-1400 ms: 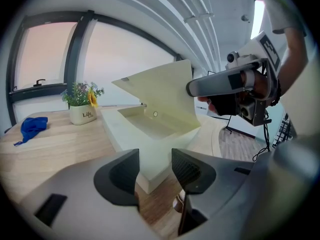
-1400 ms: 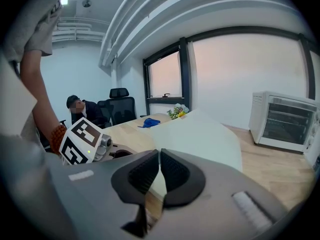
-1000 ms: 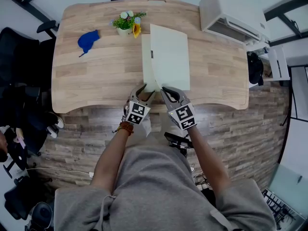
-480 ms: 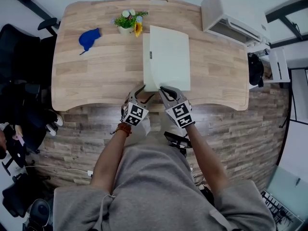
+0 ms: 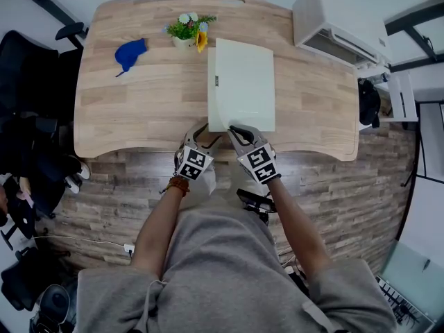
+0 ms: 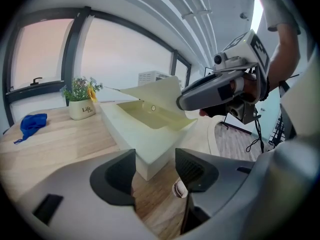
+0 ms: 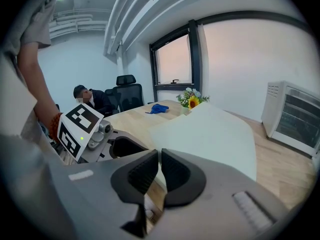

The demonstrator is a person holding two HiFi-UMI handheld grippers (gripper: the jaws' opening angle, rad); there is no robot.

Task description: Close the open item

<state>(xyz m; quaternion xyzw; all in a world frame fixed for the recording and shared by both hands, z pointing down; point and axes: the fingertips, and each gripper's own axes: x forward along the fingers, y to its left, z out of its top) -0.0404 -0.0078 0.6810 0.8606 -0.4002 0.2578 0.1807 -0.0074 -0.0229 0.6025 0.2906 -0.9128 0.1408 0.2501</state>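
Note:
A pale cream box lies on the wooden table, near its front edge. Its hinged lid is tilted up over the tray, leaving a gap on the left side. My right gripper is shut on the lid's near edge; the thin lid runs in between the nearly closed pads of that gripper. My left gripper stands open just in front of the box's near left corner. Its jaws have just been opening, with nothing between them.
A small potted plant with a sunflower and a blue cloth sit at the table's back left. A white appliance stands past the back right corner. Black office chairs are at the left, and a person sits in one.
The lid has come down a little with my right gripper on its near edge. My left gripper's jaws stand wider than a second ago, and it has kept its place by the box corner.

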